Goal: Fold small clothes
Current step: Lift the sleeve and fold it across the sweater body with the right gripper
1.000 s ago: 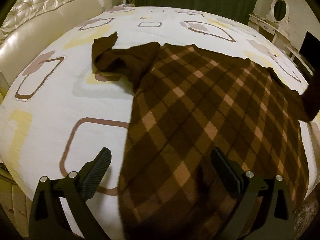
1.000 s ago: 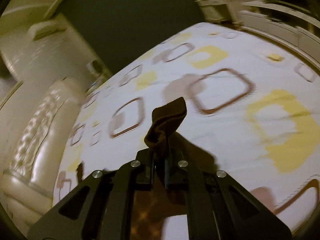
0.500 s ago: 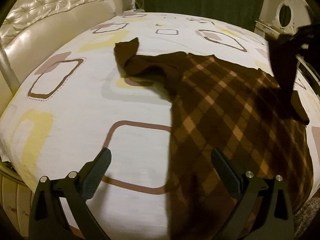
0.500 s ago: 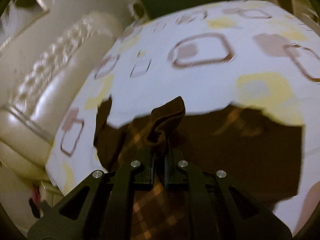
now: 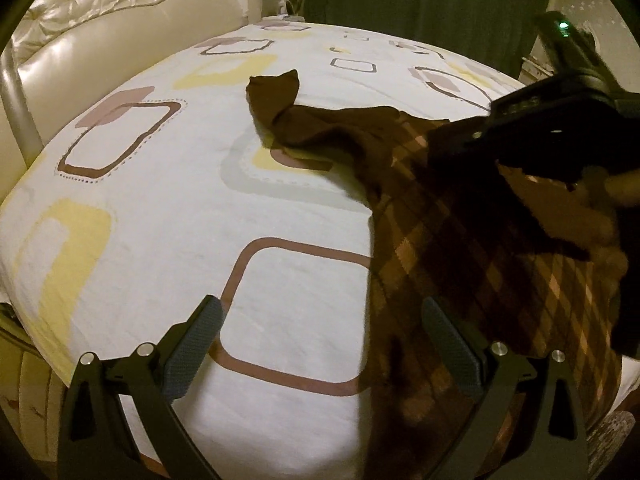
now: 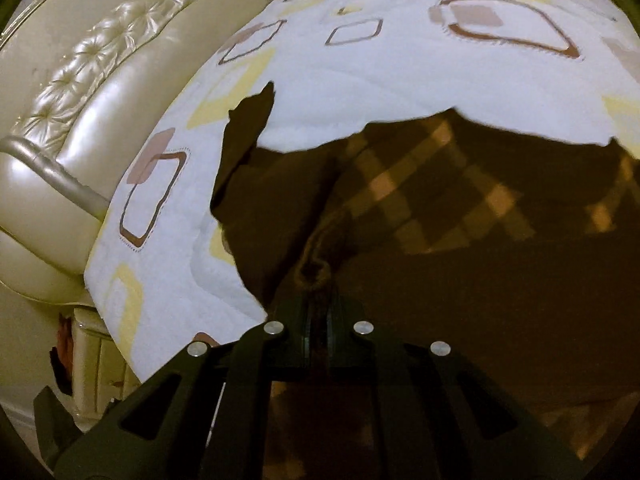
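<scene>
A brown argyle sweater (image 5: pixel 460 240) lies on the bed, its plain brown sleeve (image 5: pixel 280 96) stretched out to the far left. My left gripper (image 5: pixel 320 340) is open and empty, low over the bedsheet beside the sweater's left edge. My right gripper (image 6: pixel 318 300) is shut on the other brown sleeve (image 6: pixel 316 256) and holds it over the sweater's body (image 6: pixel 460 200). The right gripper's black body (image 5: pixel 532 132) also shows in the left wrist view, above the sweater at the right.
The bed has a white sheet (image 5: pixel 160 220) with brown and yellow squares. A cream tufted headboard (image 5: pixel 100 20) stands at the far left. A dark green curtain (image 5: pixel 420 0) hangs behind the bed. A bedside cabinet (image 6: pixel 92 360) stands below the bed edge.
My right gripper has carried the sleeve from out over the bed inward across the sweater's body. The left gripper has shifted left, off the sweater and over bare sheet.
</scene>
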Demonstrator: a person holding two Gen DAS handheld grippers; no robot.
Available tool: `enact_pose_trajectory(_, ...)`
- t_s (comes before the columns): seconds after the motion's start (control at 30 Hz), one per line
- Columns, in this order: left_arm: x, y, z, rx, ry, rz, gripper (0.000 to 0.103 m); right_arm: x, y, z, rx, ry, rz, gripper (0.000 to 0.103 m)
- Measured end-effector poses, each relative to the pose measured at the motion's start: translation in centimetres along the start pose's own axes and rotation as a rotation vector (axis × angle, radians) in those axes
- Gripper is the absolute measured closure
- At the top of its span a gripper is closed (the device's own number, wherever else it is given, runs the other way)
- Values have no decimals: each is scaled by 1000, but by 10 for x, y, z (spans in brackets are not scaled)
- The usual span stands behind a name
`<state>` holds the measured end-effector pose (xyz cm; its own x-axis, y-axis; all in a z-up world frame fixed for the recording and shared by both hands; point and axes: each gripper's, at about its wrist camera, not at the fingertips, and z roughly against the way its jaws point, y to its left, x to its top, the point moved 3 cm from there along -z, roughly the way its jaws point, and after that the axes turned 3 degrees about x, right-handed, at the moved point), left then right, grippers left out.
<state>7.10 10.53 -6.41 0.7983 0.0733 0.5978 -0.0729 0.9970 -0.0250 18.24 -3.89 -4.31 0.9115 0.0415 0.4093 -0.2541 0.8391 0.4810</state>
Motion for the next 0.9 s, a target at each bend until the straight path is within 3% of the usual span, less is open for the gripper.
enact_pose_trajectory(0.23,1,5,-5,5,4,20,4,-4,10,-28,4,35,-1,99)
enact_pose_trajectory(0.37,1,5,-7,5,7,18,4,-12,9,-44,37,78,-21,92)
enact_pose_trajectory(0.5,1,2,-9,9,13,10,4,-19,5,-48,111,94,-49,83)
enact_pose_trajectory(0.57,4,-1,-10,8,14,10,4,-20,4,-41,188,92,-53,79)
enact_pose_trajectory(0.7,12,-8,-9,-6,4,10,4,-22,2,5,282,22,-8,74)
enact_pose_trajectory(0.73,15,-10,-9,-10,0,9,4,-22,-2,20,282,-8,4,65)
enact_pose_trajectory(0.77,18,-12,-9,-13,-3,8,4,-24,-12,44,265,-56,15,56)
enact_pose_trajectory(0.83,28,-19,-10,-18,-23,-1,4,-26,-34,82,229,-138,18,51)
enact_pose_trajectory(0.9,39,-26,-12,-18,-43,-10,4,-31,-76,130,126,-241,0,49)
